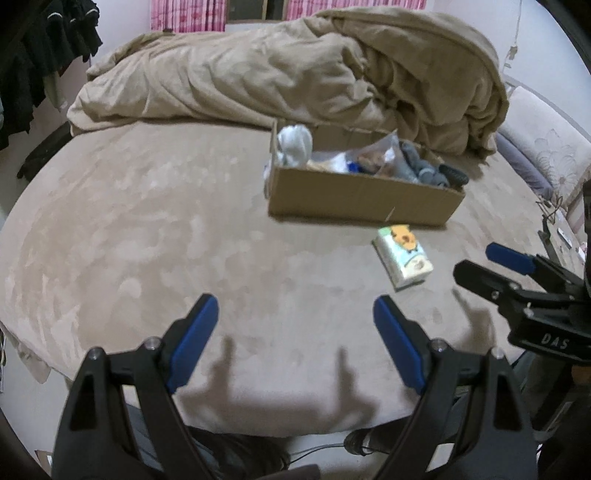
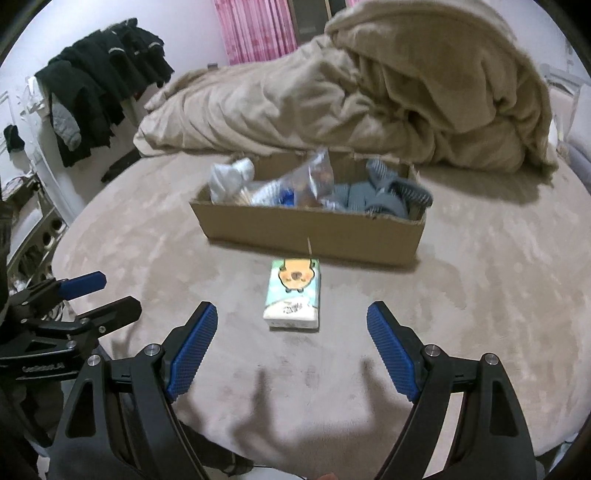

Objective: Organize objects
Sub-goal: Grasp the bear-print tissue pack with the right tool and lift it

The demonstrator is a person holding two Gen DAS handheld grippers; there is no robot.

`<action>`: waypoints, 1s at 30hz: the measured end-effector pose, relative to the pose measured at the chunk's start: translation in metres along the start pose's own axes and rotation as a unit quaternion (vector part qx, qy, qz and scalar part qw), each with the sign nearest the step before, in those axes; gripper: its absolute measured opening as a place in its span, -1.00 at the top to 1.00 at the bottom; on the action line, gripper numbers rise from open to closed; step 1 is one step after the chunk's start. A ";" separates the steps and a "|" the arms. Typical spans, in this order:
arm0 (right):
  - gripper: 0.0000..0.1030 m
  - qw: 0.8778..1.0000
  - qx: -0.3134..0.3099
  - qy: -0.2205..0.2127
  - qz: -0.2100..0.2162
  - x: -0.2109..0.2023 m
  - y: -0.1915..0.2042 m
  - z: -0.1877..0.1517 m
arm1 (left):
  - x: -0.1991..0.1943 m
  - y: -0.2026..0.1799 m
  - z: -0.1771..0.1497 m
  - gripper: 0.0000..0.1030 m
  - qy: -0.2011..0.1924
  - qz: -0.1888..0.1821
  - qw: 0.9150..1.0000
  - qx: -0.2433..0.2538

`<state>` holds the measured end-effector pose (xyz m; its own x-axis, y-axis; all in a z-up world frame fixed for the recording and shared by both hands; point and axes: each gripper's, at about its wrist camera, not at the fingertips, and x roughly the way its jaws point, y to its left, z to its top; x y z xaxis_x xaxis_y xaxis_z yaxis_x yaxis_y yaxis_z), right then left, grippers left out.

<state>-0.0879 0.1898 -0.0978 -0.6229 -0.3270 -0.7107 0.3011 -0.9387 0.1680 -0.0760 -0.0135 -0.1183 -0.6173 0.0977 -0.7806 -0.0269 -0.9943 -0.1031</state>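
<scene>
A tissue pack (image 2: 293, 295) with a cartoon print lies on the beige bed, just in front of an open cardboard box (image 2: 310, 236). The box holds a pale cloth bundle (image 2: 232, 177), a clear plastic bag (image 2: 306, 181) and grey socks (image 2: 384, 195). My right gripper (image 2: 291, 314) is open and empty, its fingers either side of the pack's near end, a little short of it. My left gripper (image 1: 295, 308) is open and empty over bare bed, left of the pack (image 1: 404, 260) and box (image 1: 364, 201). Each gripper shows at the edge of the other's view (image 1: 480, 262) (image 2: 118, 295).
A rumpled beige duvet (image 1: 295, 70) is heaped behind the box. Dark clothes (image 2: 99, 96) hang at the left wall. Pink curtains (image 2: 255, 29) are at the back. A pillow and headboard (image 1: 543, 155) lie to the right. The bed's near edge (image 1: 258, 432) is below the grippers.
</scene>
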 end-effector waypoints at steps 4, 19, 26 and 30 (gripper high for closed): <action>-0.66 1.000 0.003 0.016 0.003 0.021 -0.003 -0.003 | 0.017 0.005 -0.001 -0.69 0.012 0.002 1.000 -0.001; -0.66 0.998 -0.003 0.062 0.004 0.083 -0.005 0.002 | 0.068 0.026 0.006 -0.69 0.036 0.010 0.999 -0.019; -0.23 0.998 -0.011 0.067 -0.005 0.096 -0.002 0.003 | 0.077 0.028 0.010 -0.69 0.035 0.012 0.999 -0.016; 0.06 0.998 -0.008 0.069 -0.002 0.093 -0.004 0.005 | 0.067 0.029 0.014 -0.69 0.027 0.011 0.999 -0.020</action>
<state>-0.1509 0.1625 -0.1611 -0.5195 -0.3032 -0.7988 0.3108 -0.9379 0.1539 -0.1294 -0.0363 -0.1646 -0.5744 0.0797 -0.8147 0.0173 -0.9938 -0.1094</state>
